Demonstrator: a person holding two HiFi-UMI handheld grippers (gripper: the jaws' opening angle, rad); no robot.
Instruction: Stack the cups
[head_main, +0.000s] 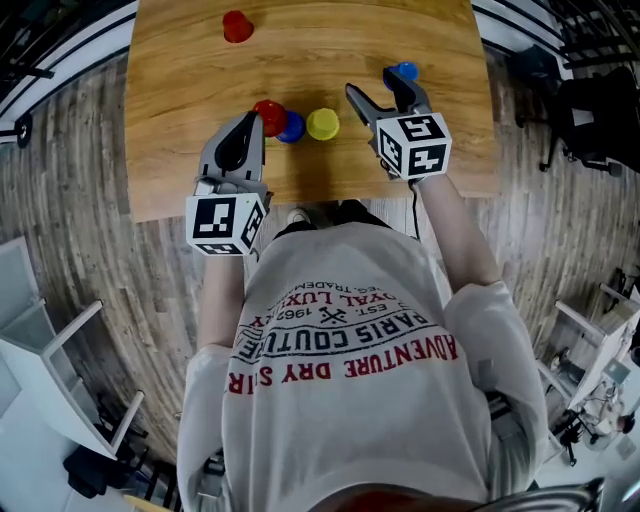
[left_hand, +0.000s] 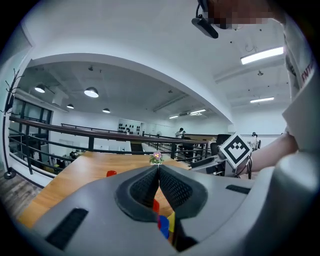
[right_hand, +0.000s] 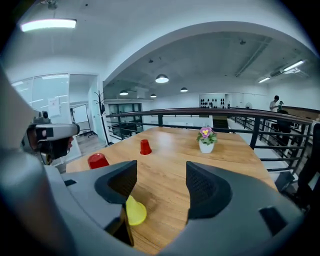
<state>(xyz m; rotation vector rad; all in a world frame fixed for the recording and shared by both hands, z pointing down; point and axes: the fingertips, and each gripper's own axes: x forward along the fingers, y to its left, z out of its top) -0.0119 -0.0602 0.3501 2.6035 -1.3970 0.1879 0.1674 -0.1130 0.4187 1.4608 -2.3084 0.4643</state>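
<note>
Over the light wooden worktop (head_main: 330, 50), the left hand-held gripper (left_hand: 158, 167) sits clenched and empty, while the right hand-held gripper (right_hand: 161, 172) gapes released beside a small yellow plastic cup (right_hand: 135, 211).

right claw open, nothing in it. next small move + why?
Probably slide the right claw a little to the left so the yellow cup sits between its jaws. The jaws stand apart with only table between them, and the cup sits just outside the left jaw. The left claw is shut with nothing in it.
</note>
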